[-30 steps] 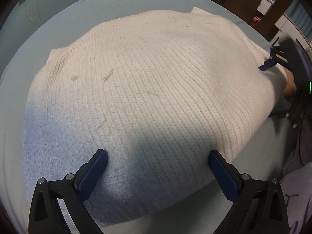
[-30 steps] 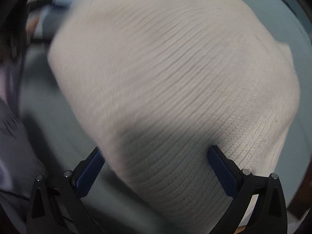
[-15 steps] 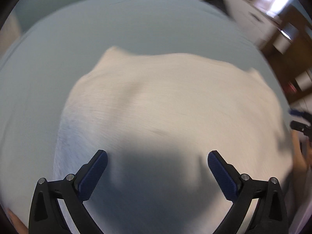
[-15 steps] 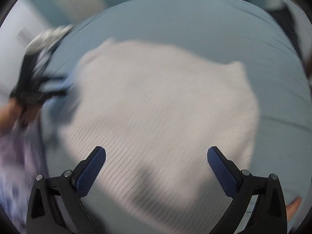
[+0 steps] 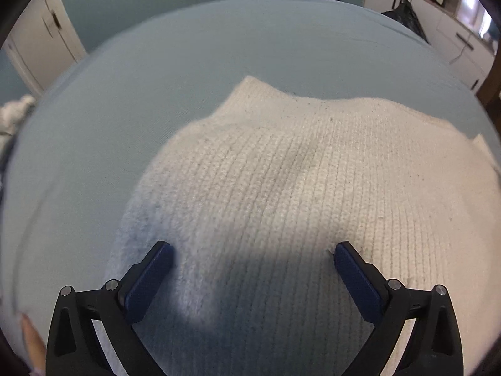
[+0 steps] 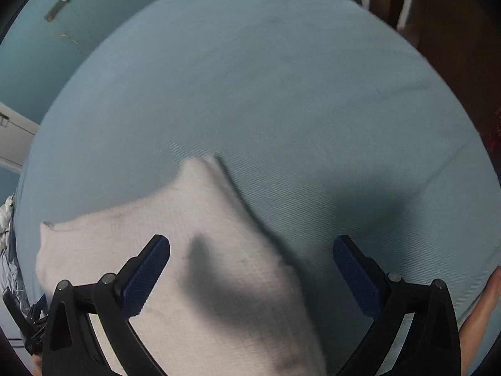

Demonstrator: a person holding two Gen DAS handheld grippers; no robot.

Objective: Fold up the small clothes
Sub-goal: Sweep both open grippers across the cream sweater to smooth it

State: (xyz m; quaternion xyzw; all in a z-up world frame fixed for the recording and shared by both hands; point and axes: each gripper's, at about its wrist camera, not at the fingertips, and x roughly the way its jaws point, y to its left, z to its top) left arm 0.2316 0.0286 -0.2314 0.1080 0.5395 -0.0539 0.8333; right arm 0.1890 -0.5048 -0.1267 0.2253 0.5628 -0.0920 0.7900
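A cream ribbed knit garment (image 5: 297, 206) lies flat and folded on the light blue bed sheet (image 5: 188, 72). My left gripper (image 5: 252, 255) hovers open over its near part, nothing between the blue pads. From the right wrist view the same knit (image 6: 200, 260) fills the lower left, one pointed corner toward the sheet's middle. My right gripper (image 6: 250, 250) is open above the garment's right edge, its left pad (image 6: 145, 269) over the knit and its right pad (image 6: 357, 272) over bare sheet (image 6: 281, 94). Both grippers hold nothing.
White cupboard doors (image 5: 40, 40) stand at the far left and white cabinets (image 5: 451, 31) at the far right. A pale crumpled cloth (image 5: 14, 116) sits at the bed's left edge. Dark wooden furniture (image 6: 454, 31) borders the bed's right side. A hand (image 6: 482, 307) shows low right.
Both grippers have pulled back and tilted up from the knit, so it looks smaller and more bed sheet shows. The right gripper has swung toward the garment's right edge.
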